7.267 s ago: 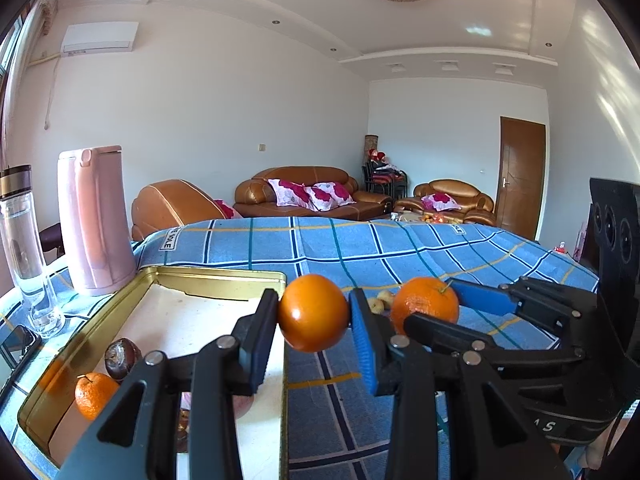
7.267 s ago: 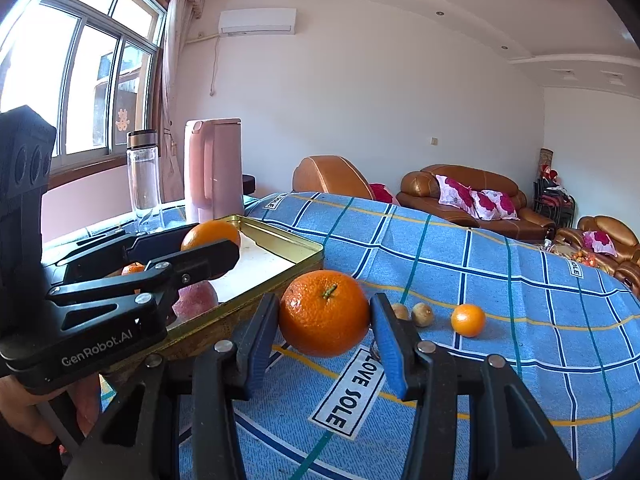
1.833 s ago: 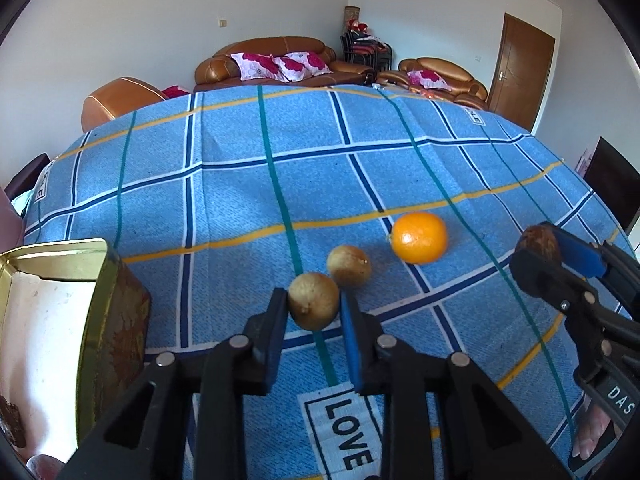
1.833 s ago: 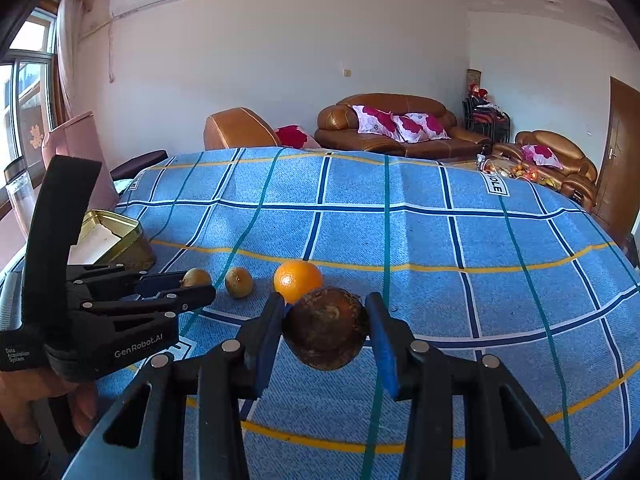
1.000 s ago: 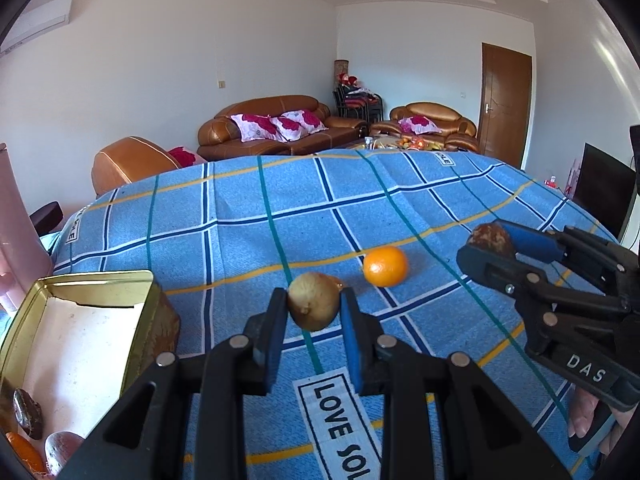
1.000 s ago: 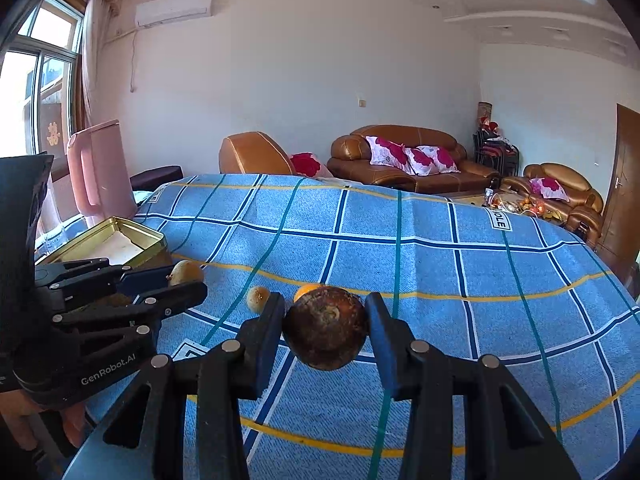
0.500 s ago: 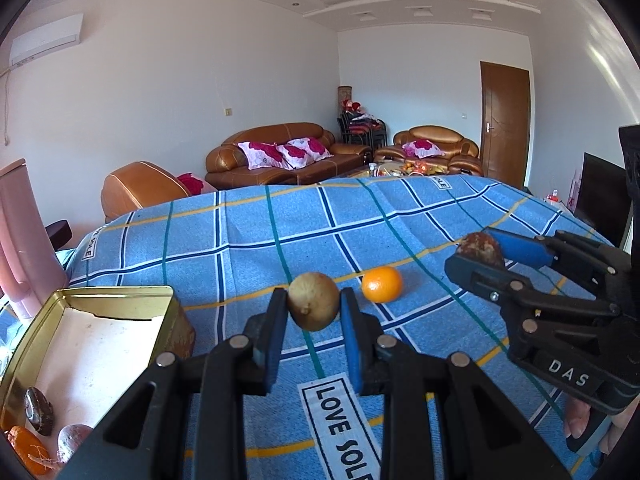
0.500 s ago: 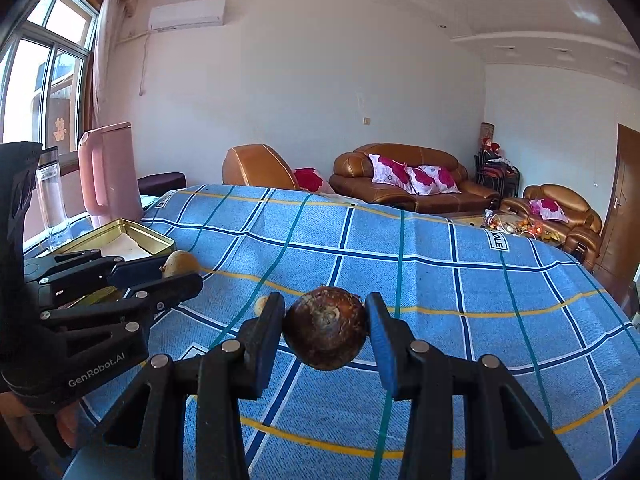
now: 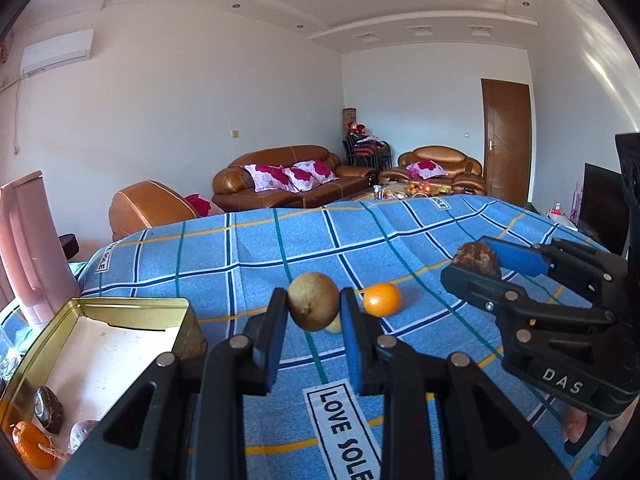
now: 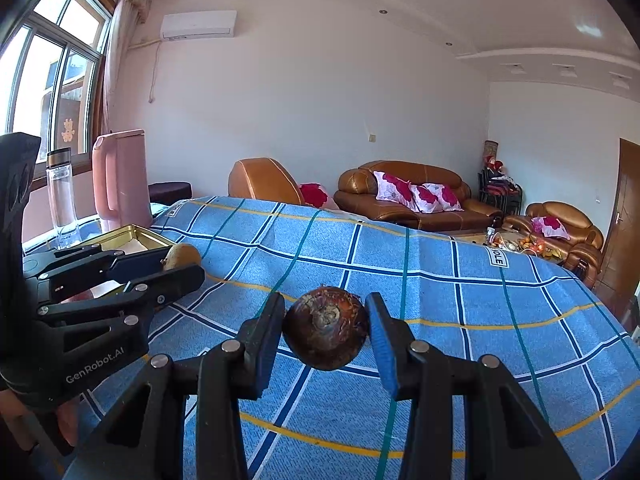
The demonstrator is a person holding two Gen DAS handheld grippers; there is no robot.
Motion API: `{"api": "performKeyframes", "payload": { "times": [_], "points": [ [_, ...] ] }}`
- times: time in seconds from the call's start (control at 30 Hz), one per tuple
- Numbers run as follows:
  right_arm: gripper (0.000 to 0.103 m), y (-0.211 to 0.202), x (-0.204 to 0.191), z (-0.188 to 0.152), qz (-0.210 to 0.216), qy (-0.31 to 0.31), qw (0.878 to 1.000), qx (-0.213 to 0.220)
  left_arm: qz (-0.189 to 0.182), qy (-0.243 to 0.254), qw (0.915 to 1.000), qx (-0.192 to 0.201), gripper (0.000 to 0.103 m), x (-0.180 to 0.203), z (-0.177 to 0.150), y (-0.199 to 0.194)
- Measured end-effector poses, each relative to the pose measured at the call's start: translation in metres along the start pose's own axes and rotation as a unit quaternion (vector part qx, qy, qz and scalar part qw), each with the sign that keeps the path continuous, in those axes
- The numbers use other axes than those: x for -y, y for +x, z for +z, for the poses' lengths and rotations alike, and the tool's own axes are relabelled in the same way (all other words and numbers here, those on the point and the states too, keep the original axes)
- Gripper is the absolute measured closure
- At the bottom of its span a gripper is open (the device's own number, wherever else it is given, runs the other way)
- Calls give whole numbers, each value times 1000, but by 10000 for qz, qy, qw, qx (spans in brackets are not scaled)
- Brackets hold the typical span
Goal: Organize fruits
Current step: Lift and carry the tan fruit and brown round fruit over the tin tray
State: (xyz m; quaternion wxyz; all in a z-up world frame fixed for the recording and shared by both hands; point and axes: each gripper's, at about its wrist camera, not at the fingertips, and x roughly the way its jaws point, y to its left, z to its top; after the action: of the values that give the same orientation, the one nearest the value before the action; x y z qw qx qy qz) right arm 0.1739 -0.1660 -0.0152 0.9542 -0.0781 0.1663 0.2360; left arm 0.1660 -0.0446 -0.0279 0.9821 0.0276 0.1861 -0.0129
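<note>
Kiwi-like fruit [image 9: 313, 301]: a tan, fuzzy fruit is hanging above the cloth, pinched between the two pads of the left gripper [image 9: 313, 322], clear of the table.
Left gripper: its jaws are clamping the tan fruit from both sides; in the right wrist view it is showing at the left edge [image 10: 176, 266], the fruit peeking out at its tip [image 10: 181, 255].
Dark brown fruit [image 10: 326, 328]: a round, rough-skinned fruit with a dried stem scar is sitting between the blue pads of the right gripper [image 10: 326, 336], raised above the cloth.
Right gripper: its jaws are pressing on the brown fruit; from the left wrist view it is reaching in from the right [image 9: 476, 268] with the fruit at its tip [image 9: 478, 260].
Orange [image 9: 382, 299]: lying on the cloth just right of the left gripper's blue pad, with a second tan fruit [image 9: 335, 325] partly hidden behind that pad.
Gold tin [image 9: 132, 305]: an open metal tray is standing at the left, holding a small orange [image 9: 32, 444], a dark fruit [image 9: 48, 408] and a pinkish fruit [image 9: 82, 434] at its near end.
Tablecloth [image 9: 248, 256]: blue plaid with yellow and teal lines is covering the table.
Pink jug [image 10: 120, 176]: standing beyond the tin, beside a clear bottle [image 10: 60, 196].
Background: brown leather sofas [image 9: 288, 176] are lining the far wall.
</note>
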Motion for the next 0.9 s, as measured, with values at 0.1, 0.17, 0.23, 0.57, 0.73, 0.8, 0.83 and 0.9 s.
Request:
{"api": "performKeyframes", "payload": {
  "times": [0.1, 0.17, 0.23, 0.57, 0.73, 0.8, 0.83, 0.9],
  "points": [
    [59, -3, -2, 0, 16, -22, 10000, 87, 5, -24, 10000, 48, 75, 0, -1, -3],
    [59, -7, -3, -1, 18, -52, 9999, 138, 13, -35, 10000, 89, 75, -1, -1, -4],
    [59, -9, -5, -1, 17, -96, 9998, 184, 30, -42, 9999, 129, 75, -2, -1, -6],
    [59, -18, -14, -2, 41, -320, 9989, 348, -4, -100, 9998, 192, 75, -3, -5, -13],
    [59, -21, -18, -4, 31, -435, 9983, 397, -65, -202, 9996, 161, 75, -8, -4, -12],
    [59, -22, -20, -4, 9, -486, 9980, 405, -64, -213, 9996, 160, 75, -9, -5, -12],
    [59, -22, -22, -4, 1, -502, 9979, 405, -72, -212, 9996, 166, 75, -10, -5, -13],
    [59, -23, -24, -4, -22, -535, 9977, 413, -84, -212, 9996, 158, 75, -10, -4, -14]
  ]
}}
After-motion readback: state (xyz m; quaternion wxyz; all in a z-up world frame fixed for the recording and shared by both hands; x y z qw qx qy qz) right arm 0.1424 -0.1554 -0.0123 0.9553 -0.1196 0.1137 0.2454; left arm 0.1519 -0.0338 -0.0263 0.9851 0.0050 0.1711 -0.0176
